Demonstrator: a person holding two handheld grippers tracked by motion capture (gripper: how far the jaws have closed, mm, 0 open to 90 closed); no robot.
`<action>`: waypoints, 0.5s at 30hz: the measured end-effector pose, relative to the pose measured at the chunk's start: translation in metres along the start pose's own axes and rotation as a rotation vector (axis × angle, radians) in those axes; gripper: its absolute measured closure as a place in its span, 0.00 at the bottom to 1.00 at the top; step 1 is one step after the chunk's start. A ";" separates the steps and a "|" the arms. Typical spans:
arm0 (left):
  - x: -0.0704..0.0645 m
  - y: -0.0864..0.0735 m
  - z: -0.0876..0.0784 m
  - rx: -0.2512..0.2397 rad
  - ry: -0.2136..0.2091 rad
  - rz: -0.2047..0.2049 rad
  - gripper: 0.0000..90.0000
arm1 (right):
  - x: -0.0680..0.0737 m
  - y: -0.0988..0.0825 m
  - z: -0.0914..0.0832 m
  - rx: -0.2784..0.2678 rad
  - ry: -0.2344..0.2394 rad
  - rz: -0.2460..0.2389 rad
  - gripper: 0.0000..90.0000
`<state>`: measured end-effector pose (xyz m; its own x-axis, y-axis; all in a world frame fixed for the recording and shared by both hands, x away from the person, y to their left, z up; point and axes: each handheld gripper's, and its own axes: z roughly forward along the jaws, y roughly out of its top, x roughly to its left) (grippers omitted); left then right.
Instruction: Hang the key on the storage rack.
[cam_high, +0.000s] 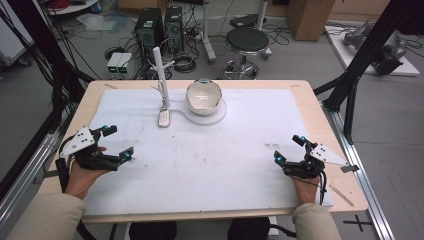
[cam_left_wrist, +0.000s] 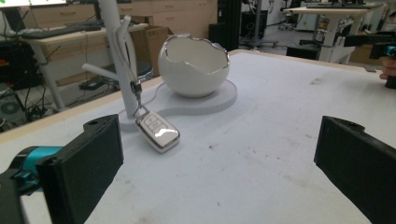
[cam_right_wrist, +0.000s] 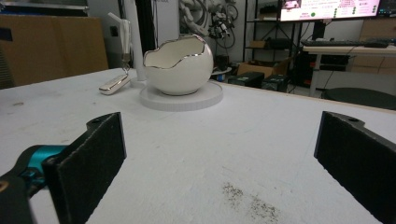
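So far nothing has been picked up, and the whole job looks to be still ahead. At the left, the left gripper rests on the white mat near the table's front edge, its jaws spread wide with nothing between them. Its own view looks across the mat at the car key fob, which lies flat at the foot of the white branched stand and is tethered to one of the stand's arms by a short chain (the fob rests on the mat, it does not dangle). Just to the right of the stand sits the eggshell-shaped white bowl on its round base, apparently empty as far as the high view lets one see inside. At the right, the right gripper is likewise released and empty, well apart from the bowl. My reading: the fob is the likely object, and reaching, gripping and moving it all remain.
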<state>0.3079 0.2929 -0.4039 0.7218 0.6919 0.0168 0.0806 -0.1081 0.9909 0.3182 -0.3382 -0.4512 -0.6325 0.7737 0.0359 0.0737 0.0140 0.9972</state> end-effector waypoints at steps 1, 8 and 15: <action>-0.001 -0.005 -0.002 -0.003 0.012 -0.009 0.02 | 0.000 0.000 0.000 0.001 0.001 0.003 0.01; -0.010 -0.025 -0.007 -0.035 0.062 -0.007 0.02 | 0.001 0.000 0.000 0.005 0.000 -0.011 0.01; -0.018 -0.041 -0.010 -0.082 0.106 0.004 0.02 | 0.003 0.000 0.001 0.018 0.013 -0.027 0.01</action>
<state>0.2847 0.2921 -0.4433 0.6448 0.7637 0.0305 0.0181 -0.0552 0.9983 0.3169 -0.3352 -0.4507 -0.6444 0.7646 0.0099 0.0699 0.0460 0.9965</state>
